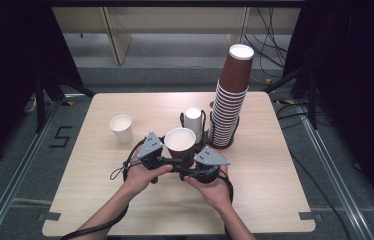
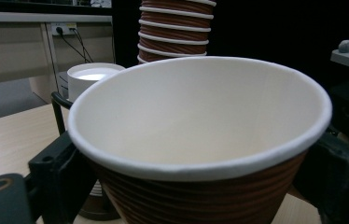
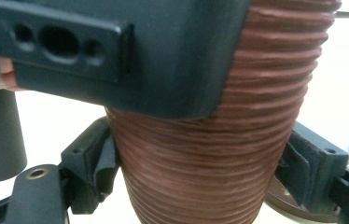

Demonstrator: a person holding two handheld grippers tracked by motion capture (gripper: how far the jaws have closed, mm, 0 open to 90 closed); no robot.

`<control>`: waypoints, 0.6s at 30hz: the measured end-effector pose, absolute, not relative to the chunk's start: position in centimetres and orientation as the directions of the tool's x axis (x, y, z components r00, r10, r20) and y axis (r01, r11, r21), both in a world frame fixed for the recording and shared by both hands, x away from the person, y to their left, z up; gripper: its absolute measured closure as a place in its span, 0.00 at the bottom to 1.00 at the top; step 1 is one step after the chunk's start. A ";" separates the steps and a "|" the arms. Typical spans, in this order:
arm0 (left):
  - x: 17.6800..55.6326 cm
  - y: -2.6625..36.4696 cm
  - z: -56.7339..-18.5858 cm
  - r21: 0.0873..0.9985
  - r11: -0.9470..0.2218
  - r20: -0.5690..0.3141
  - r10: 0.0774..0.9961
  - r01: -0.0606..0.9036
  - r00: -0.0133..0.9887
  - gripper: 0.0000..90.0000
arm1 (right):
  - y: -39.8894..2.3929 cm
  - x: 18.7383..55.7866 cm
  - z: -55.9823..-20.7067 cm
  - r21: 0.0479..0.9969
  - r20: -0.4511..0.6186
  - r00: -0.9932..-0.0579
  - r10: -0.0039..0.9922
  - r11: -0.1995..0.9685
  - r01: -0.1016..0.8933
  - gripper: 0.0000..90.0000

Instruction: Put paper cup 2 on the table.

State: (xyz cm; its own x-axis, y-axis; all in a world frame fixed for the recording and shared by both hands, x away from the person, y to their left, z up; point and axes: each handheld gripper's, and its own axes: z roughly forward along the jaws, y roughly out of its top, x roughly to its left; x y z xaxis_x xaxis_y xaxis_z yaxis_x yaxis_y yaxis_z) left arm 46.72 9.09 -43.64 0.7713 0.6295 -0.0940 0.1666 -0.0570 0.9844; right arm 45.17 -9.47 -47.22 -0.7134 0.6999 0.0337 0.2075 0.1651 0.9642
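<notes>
cup: brown ribbed cup (image 1: 180, 141) standing upright just in front of the cup stack (image 1: 230, 102) | left gripper (image 1: 167, 161) pressing near its rim | right gripper (image 1: 187, 172) clamping lower down

Held cup (image 1: 180, 142): brown ribbed outer wall with fine horizontal ridges, white rolled rim, cream-white inside. Tall stack of cups (image 1: 230, 102): same brown, each rim a white band, giving brown-and-white stripes down the column; top cup white inside. Lone cup (image 1: 121, 128) at table left: white all over. Short cup stack (image 1: 193, 120) in black wire holder: white. Table (image 1: 275, 165): pale wood grain. Left gripper (image 1: 167, 161) and right gripper (image 1: 187, 170): black bodies, grey triangular plates.
</notes>
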 end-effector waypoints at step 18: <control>46.4 9.4 -43.3 0.992 -0.078 -0.030 0.626 0.102 0.779 0.14 | -9.6 44.9 -47.4 0.959 0.018 -0.707 0.707 0.188 0.212 0.14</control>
State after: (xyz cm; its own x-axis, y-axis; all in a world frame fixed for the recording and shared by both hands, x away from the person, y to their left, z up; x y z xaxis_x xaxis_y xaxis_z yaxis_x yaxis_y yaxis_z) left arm 46.45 9.39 -43.28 0.7792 0.6261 -0.0304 0.1016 -0.0783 0.9917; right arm 44.94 -9.63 -47.44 -0.7068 0.7072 0.0179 0.2124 0.1880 0.9589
